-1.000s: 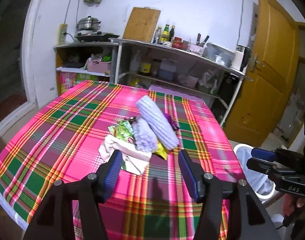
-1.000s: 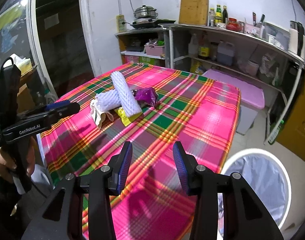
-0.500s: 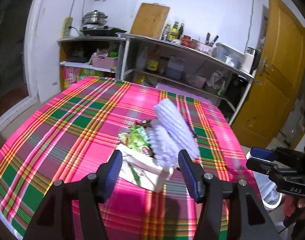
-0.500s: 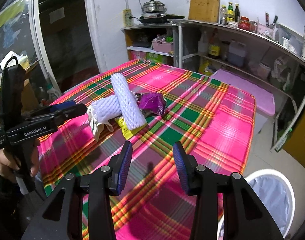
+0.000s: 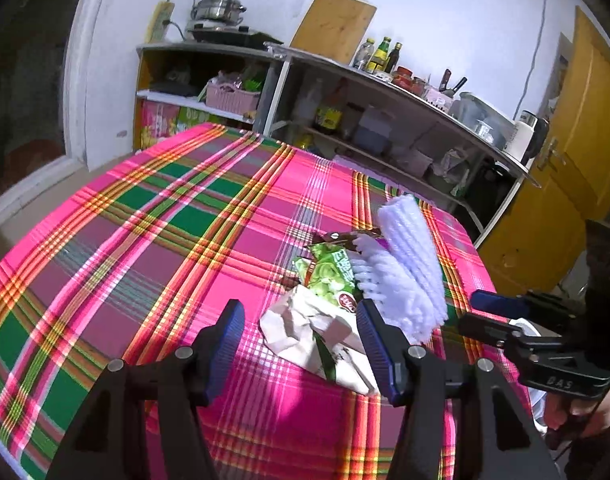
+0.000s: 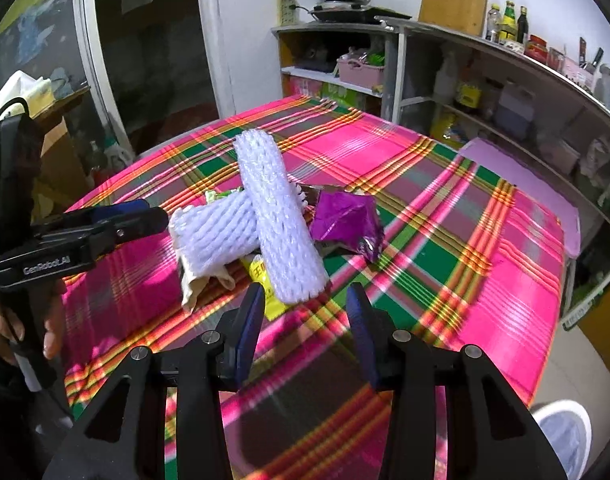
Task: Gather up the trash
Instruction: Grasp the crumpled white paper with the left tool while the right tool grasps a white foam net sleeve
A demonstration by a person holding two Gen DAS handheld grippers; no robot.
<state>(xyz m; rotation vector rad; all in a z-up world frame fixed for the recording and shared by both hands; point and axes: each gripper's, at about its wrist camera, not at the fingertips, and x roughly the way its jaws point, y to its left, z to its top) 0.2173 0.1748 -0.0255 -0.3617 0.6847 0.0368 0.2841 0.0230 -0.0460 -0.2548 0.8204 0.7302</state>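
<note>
A heap of trash lies on the pink plaid tablecloth [image 5: 153, 240]. It holds two white foam net sleeves [image 6: 279, 220] [image 5: 409, 256] crossed over each other, a green snack wrapper [image 5: 331, 276], a crumpled white paper bag [image 5: 309, 328], a purple foil wrapper [image 6: 347, 220] and a yellow wrapper [image 6: 265, 280]. My left gripper [image 5: 301, 344] is open, its fingers on either side of the paper bag's near end without pressing it. My right gripper [image 6: 303, 324] is open just short of the long sleeve's near end. Each gripper shows in the other's view.
Metal shelves [image 5: 345, 92] with bottles, jars and a pot line the far wall. A yellow door [image 5: 565, 168] is at the right. A white bin with a liner [image 6: 565, 428] stands on the floor by the table's right edge. A person's hand [image 6: 9, 328] holds the left gripper.
Both grippers have come closer to the heap and lower. The paper bag now sits between the left fingers, and the long sleeve is nearly at the right fingertips. Neither opening has altered.
</note>
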